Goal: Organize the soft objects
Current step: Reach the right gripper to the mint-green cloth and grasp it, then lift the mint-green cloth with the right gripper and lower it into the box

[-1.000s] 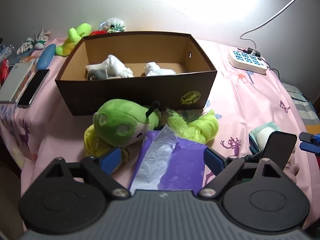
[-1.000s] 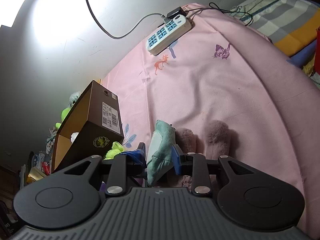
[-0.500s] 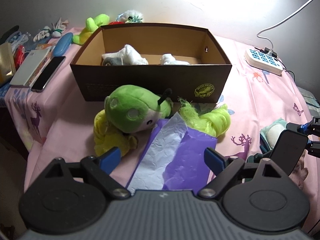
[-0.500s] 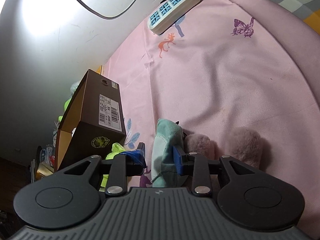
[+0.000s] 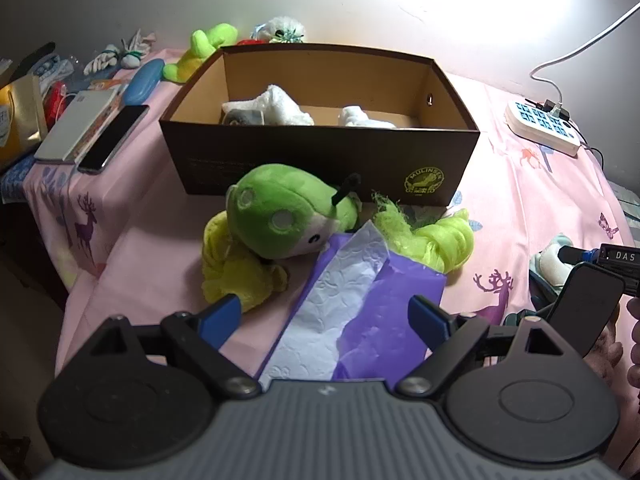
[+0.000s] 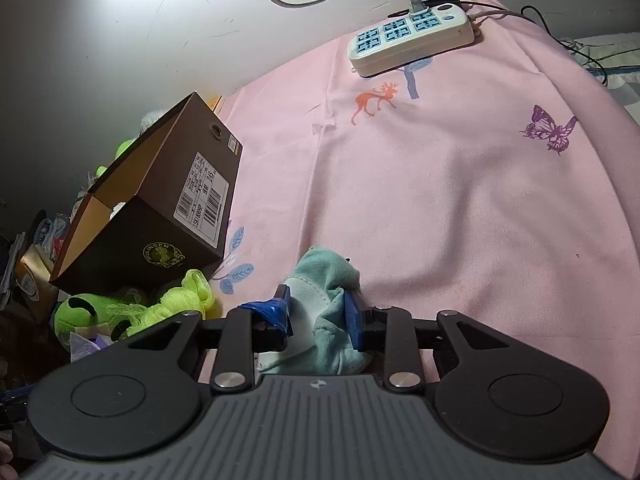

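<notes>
Ahead of our left fingers, the brown box [image 5: 320,160] bears a round yellow emblem [image 5: 425,182] reading "MULINSEN". Right of those fingers, a black bar [image 5: 620,257] shows "DAS". The box's barcode label [image 6: 200,196] is unreadable.

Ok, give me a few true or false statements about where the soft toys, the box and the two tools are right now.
1. The right tool is shut on the teal plush. True.
2. The left tool grips the green plush. False: it is open, holding nothing.
3. The brown box holds white soft items. True.
4. The power strip is inside the box. False: it lies on the pink cloth.
</notes>
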A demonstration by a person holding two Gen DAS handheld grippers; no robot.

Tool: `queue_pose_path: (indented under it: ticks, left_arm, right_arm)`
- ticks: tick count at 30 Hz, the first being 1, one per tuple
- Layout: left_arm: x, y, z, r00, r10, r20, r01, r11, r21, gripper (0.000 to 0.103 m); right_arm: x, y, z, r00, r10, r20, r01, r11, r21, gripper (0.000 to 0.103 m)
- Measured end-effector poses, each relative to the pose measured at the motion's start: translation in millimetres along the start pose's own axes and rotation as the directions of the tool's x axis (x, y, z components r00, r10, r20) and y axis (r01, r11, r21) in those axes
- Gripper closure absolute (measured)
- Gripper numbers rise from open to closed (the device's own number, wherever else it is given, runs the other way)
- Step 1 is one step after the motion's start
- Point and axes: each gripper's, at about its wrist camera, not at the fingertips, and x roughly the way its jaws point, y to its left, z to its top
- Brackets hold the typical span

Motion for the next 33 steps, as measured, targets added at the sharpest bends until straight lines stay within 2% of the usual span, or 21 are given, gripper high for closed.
queue_pose_path:
  ticks: [2,8,10,13,16,17,19,22,26,31,33]
  left_arm:
    - [-2,1,-1,1.0,0.004,0.004,-0.004,1.0,-0.001,0.013]
    - [-6,4,-6,1.0,0.011,0.002,-0.011,1.0,-0.014,0.013]
    - [-6,4,-7,1.0,0.007,0.001,-0.007,1.0,-0.013,0.013]
    - [-6,5,-9,1.0,-0.009,0.003,0.009,1.0,-0.006,0.013]
    - [-2,5,-6,1.0,-0.028,0.001,0.028,1.0,0.012,0.013]
    - [-1,5,-5,0.999,-0.036,0.005,0.036,0.999,0.021,0.013]
    - [0,7,0,0.999,-0.052,0.011,0.051,0.998,0.039,0.013]
    - [-1,11,8,0.997,-0.078,0.029,0.076,0.995,0.064,0.013]
    - [6,20,16,0.994,-0.11,0.017,0.108,0.989,0.097,0.012]
    - [20,33,23,0.989,-0.147,-0.014,0.148,0.982,0.115,0.012]
    - [25,36,27,0.986,-0.163,-0.021,0.164,0.979,0.123,0.012]
  right_arm:
    - [-1,-4,2,1.0,0.004,0.003,-0.004,1.0,0.023,0.103]
    - [-18,-16,10,0.996,0.082,0.036,-0.086,0.987,0.136,0.103]
    - [-23,-14,10,0.995,0.091,0.051,-0.096,0.989,0.116,0.103]
    - [-31,-7,8,0.993,0.025,0.119,-0.029,0.999,0.034,0.102]
    - [-23,-14,11,0.998,0.037,0.049,-0.041,0.997,0.07,0.1]
    - [-18,-14,11,1.0,0.005,0.023,-0.006,0.998,0.064,0.1]
    - [-12,-11,8,0.998,-0.065,0.005,0.065,0.998,0.019,0.099]
    - [-7,-2,3,0.998,-0.052,-0.03,0.051,0.998,-0.026,0.094]
    - [-3,8,0,0.995,-0.092,-0.03,0.089,0.993,-0.083,0.091]
    - [-1,26,-8,0.986,-0.165,-0.022,0.152,0.949,-0.277,0.09]
    - [0,25,-9,0.98,-0.196,-0.03,0.177,0.934,-0.311,0.09]
